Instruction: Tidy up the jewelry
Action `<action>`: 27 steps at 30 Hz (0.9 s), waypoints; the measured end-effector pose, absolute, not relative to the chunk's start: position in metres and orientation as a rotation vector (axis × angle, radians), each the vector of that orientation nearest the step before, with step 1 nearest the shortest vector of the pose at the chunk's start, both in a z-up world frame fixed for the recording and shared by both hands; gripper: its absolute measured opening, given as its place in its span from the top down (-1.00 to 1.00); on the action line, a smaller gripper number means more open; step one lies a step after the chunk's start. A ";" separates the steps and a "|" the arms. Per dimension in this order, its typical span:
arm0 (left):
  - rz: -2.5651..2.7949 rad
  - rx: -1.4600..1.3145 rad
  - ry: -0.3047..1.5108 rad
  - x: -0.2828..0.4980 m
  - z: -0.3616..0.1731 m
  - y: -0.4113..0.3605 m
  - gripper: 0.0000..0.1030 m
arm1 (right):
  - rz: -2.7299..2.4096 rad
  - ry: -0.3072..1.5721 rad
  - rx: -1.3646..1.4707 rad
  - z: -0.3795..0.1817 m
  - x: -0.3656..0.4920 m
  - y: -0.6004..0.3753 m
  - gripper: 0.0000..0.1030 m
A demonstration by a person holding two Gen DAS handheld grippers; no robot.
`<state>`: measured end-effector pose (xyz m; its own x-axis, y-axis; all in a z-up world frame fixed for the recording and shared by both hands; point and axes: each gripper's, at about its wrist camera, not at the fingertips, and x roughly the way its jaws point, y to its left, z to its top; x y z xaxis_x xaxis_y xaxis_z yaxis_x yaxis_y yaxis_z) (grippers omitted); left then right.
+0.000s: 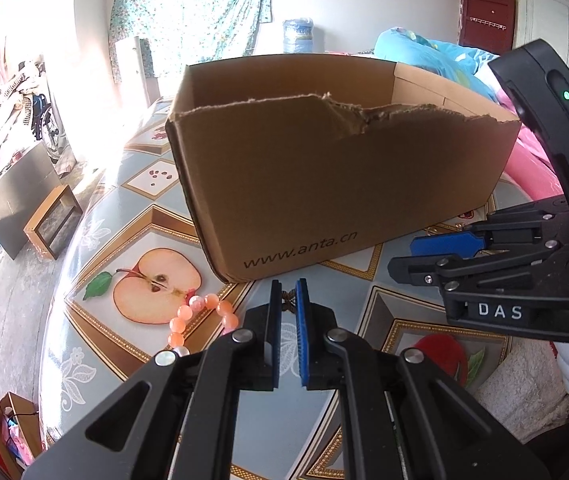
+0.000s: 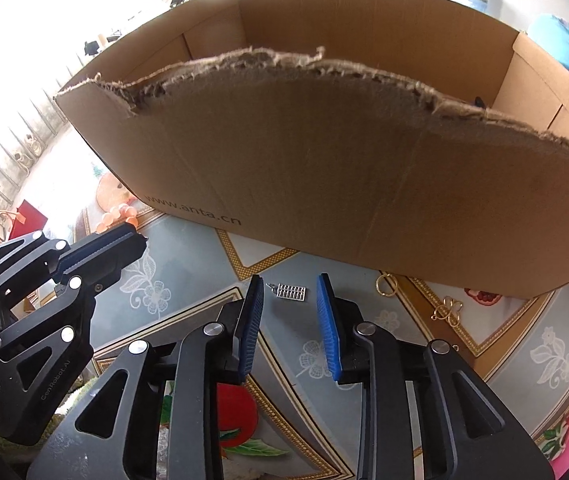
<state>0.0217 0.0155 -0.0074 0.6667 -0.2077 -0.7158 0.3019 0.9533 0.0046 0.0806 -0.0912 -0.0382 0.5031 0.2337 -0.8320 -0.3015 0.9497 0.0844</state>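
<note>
Hovering above the patterned worktop (image 2: 188, 312), your right tool (image 2: 290, 310) has its jaws spread and empty, a small silver clasp (image 2: 291, 292) lying just beyond them. Gold rings (image 2: 385, 284) lie near the cardboard box (image 2: 324, 168). Your left tool (image 1: 288, 308) is pressed together, empty, beside an orange bead bracelet (image 1: 204, 316). Next, judging by this, you lower and pinch the clasp.

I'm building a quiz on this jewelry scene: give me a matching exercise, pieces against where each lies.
Column one:
1. bead bracelet
2. silver abacus charm
3. gold ring
4. cardboard box

Column two:
A. ahead of the right tool's tips
B. beside the printed apple
C. behind all the jewelry
D. at the foot of the box's front wall

Pairs: 1-B, 2-A, 3-D, 4-C
</note>
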 end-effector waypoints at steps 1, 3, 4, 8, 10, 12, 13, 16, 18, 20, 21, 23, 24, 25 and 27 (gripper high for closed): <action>-0.288 0.128 0.790 0.022 -0.007 0.015 0.88 | 0.315 0.981 -0.092 -0.038 0.079 -0.090 0.48; -0.287 0.127 0.789 0.024 -0.007 0.013 0.88 | 0.301 0.967 -0.130 -0.040 0.077 -0.085 0.52; -0.287 0.125 0.789 0.025 -0.008 0.013 0.88 | 0.291 0.963 -0.139 -0.040 0.076 -0.084 0.57; -0.285 0.120 0.791 0.028 -0.009 0.014 0.88 | 0.278 0.963 -0.149 -0.041 0.076 -0.083 0.77; -0.284 0.120 0.790 0.030 -0.008 0.015 0.88 | 0.277 0.965 -0.147 -0.042 0.077 -0.082 0.78; -0.283 0.119 0.787 0.030 -0.008 0.016 0.88 | 0.278 0.969 -0.132 -0.042 0.078 -0.083 0.79; -0.283 0.118 0.786 0.030 -0.008 0.017 0.88 | 0.279 0.972 -0.123 -0.043 0.079 -0.084 0.79; -0.280 0.114 0.786 0.030 -0.008 0.019 0.88 | 0.278 0.976 -0.114 -0.044 0.081 -0.086 0.79; -0.279 0.113 0.786 0.029 -0.009 0.021 0.88 | 0.279 0.979 -0.111 -0.045 0.083 -0.086 0.80; -0.278 0.114 0.785 0.029 -0.009 0.022 0.88 | 0.280 0.983 -0.102 -0.046 0.091 -0.093 0.80; -0.276 0.114 0.784 0.029 -0.009 0.022 0.88 | 0.280 0.985 -0.101 -0.044 0.093 -0.094 0.80; -0.274 0.115 0.781 0.028 -0.008 0.023 0.88 | 0.280 0.987 -0.095 -0.042 0.097 -0.099 0.80; -0.272 0.116 0.781 0.028 -0.008 0.024 0.88 | 0.279 0.987 -0.091 -0.042 0.098 -0.101 0.80; -0.270 0.116 0.779 0.028 -0.007 0.024 0.88 | 0.281 0.985 -0.091 -0.039 0.096 -0.102 0.80; -0.268 0.117 0.773 0.026 -0.005 0.026 0.88 | 0.291 0.982 -0.090 -0.033 0.092 -0.103 0.80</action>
<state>0.0263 0.0257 -0.0050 0.6835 -0.1960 -0.7031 0.2818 0.9595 0.0065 0.0921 -0.1028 -0.0334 0.5198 0.2017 -0.8301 -0.2830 0.9575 0.0554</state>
